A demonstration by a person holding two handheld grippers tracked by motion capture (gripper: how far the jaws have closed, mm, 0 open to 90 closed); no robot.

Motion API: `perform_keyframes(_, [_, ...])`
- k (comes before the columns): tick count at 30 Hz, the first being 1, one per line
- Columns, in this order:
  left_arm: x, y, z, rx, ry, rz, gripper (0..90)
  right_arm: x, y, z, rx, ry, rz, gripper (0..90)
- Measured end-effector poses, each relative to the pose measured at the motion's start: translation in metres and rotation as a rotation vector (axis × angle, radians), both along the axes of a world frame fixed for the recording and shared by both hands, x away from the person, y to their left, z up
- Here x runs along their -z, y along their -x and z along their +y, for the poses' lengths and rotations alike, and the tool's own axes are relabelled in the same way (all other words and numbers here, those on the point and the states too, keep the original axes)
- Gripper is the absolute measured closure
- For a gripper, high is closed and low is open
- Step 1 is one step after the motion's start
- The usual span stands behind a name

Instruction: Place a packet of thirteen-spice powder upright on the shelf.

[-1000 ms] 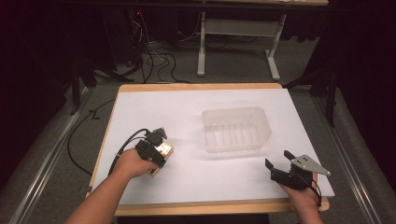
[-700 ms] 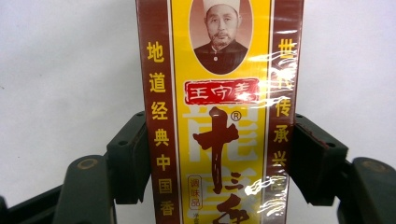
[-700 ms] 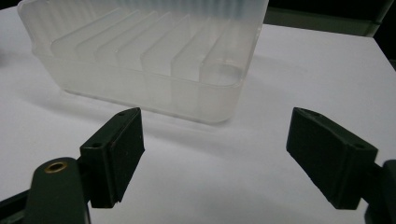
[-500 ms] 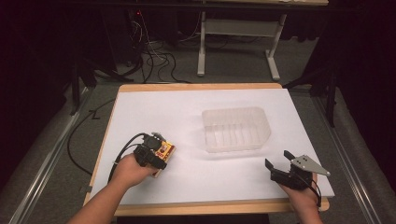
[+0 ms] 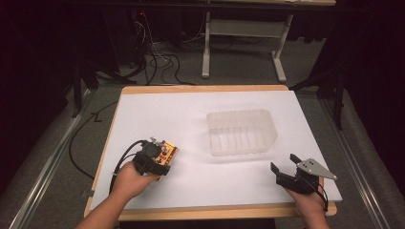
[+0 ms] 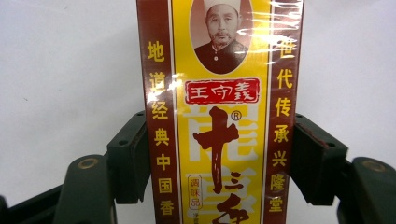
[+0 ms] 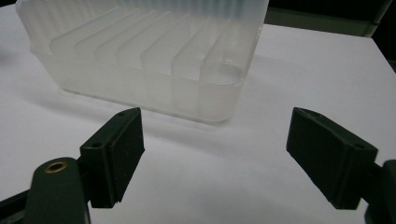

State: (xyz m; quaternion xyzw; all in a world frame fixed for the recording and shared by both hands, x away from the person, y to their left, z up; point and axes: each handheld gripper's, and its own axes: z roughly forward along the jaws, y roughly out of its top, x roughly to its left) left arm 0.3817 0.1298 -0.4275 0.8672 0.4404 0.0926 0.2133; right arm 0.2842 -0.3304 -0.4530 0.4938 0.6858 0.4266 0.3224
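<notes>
Glossy film is wrapping the yellow-and-maroon seasoning box [image 6: 219, 112], and the left gripper [image 5: 154, 160] is clamping it by its two long maroon sides at the near left of the white table [image 5: 191, 114], the black pads [image 6: 135, 154] pressing flat against the wrap. The likely step is carrying this box rightward to the clear plastic tray [image 5: 241, 131] sitting at the middle of the table, well apart from the box. To do that well, the grip should be kept square on the slick film, since a rectangular carton can pivot between flat pads, and the box should be lifted over the tray's thin rim before being lowered between the moulded ribs [image 7: 140, 51] lining its floor. At the near right, the right gripper [image 5: 289, 169] is resting with its jaws spread wide and nothing between them, pointing toward the tray's translucent, round-cornered wall.
</notes>
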Motion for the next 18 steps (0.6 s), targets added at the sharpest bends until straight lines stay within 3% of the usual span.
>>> perform_keyframes(4, [-0.001, 0.003, 0.004, -0.013, 0.036, -0.043, 32.0, 0.000, 0.000, 0.000, 0.001, 0.000, 0.002, 19.5])
perform_keyframes(7, [-0.001, 0.005, 0.007, -0.011, 0.089, -0.067, 32.1, 0.000, 0.000, 0.000, 0.004, 0.002, 0.002, 19.5])
perform_keyframes(18, [0.002, 0.019, 0.019, -0.097, 0.227, -0.171, 32.1, 0.000, 0.000, 0.001, 0.002, 0.007, -0.004, 19.4])
